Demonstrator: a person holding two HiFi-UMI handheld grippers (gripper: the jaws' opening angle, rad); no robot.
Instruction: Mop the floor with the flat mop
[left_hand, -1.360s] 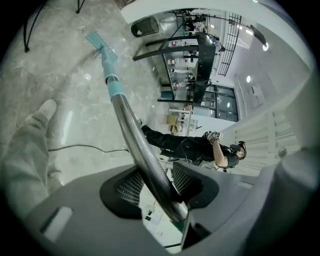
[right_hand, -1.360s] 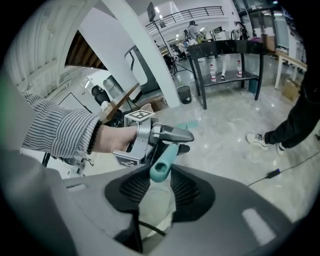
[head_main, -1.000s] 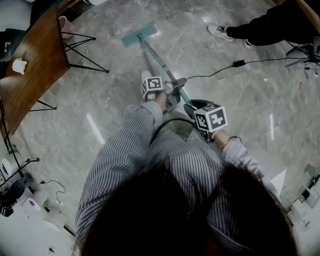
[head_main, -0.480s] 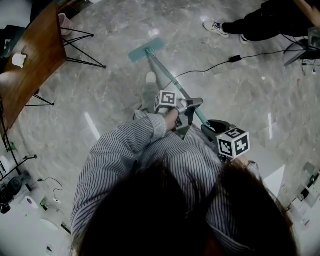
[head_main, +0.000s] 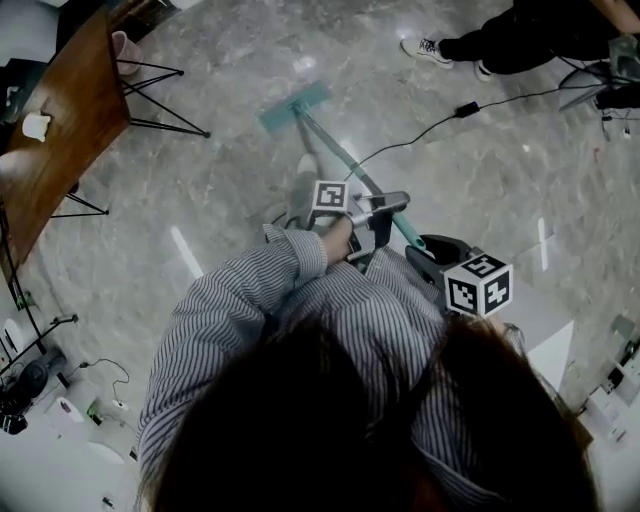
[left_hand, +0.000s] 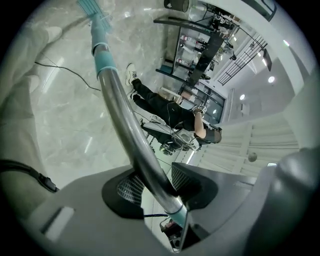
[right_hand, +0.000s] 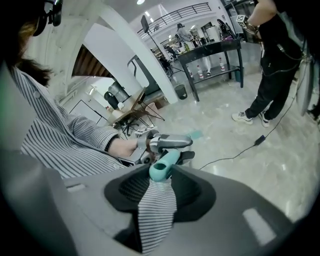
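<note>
The flat mop's teal head (head_main: 295, 105) lies on the grey marble floor ahead of me. Its pole (head_main: 345, 160) slants back toward my body. My left gripper (head_main: 376, 208) is shut on the pole partway up. In the left gripper view the metal pole (left_hand: 122, 107) runs between the jaws of my left gripper (left_hand: 161, 186), with the mop head (left_hand: 91, 7) far off at the top. My right gripper (head_main: 428, 252) is shut on the teal handle end (right_hand: 163, 167), close to my body. Striped shirt cloth (right_hand: 156, 210) hangs across the jaws of my right gripper (right_hand: 162, 189).
A wooden table (head_main: 70, 120) on black wire legs stands at the left, with a white cup (head_main: 37, 126) on it. A black cable with an adapter (head_main: 465, 108) crosses the floor ahead. Another person's legs and shoe (head_main: 425, 47) are at the top right. Equipment clutters the lower left corner.
The mop head has slid back toward me across the floor. Both grippers have moved back and to the right, still shut on the handle.
</note>
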